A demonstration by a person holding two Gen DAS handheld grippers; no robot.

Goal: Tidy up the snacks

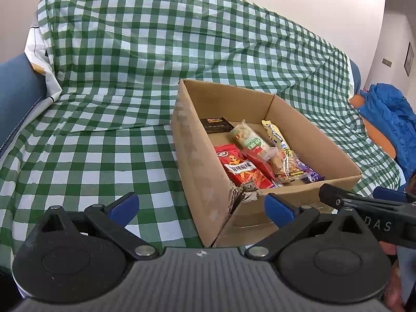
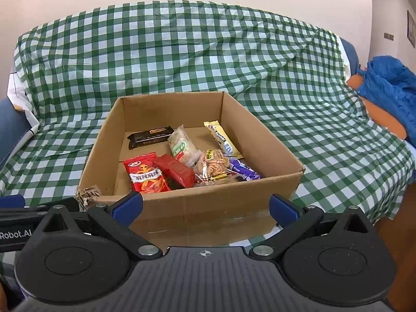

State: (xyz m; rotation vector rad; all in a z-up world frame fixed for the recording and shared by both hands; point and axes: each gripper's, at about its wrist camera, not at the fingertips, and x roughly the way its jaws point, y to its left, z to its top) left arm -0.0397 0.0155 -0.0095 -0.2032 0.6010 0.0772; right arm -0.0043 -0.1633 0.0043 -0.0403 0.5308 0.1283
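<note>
An open cardboard box point(image 2: 197, 208) stands on a sofa covered with a green checked cloth point(image 2: 182, 52). Inside lie several snack packets: a red strip-snack bag point(image 2: 145, 175), a dark red packet point(image 2: 176, 170), a black bar point(image 2: 150, 135), a green-labelled pack point(image 2: 182, 147), a yellow-white bar point(image 2: 222, 138), a clear noodle-snack bag point(image 2: 214, 165) and a purple bar point(image 2: 244, 170). The box point(image 1: 200, 171) and red bag point(image 1: 240, 169) also show in the left wrist view. My left gripper point(image 1: 201, 204) is open and empty at the box's torn near corner. My right gripper point(image 2: 205, 204) is open and empty before the box's front wall.
A blue jacket point(image 2: 390, 83) lies on an orange cushion point(image 2: 382, 109) at the right end of the sofa. The blue sofa arm point(image 1: 18, 88) shows at the left. The wall rises behind the sofa back. The right gripper's body point(image 1: 369, 208) sits just right of the left one.
</note>
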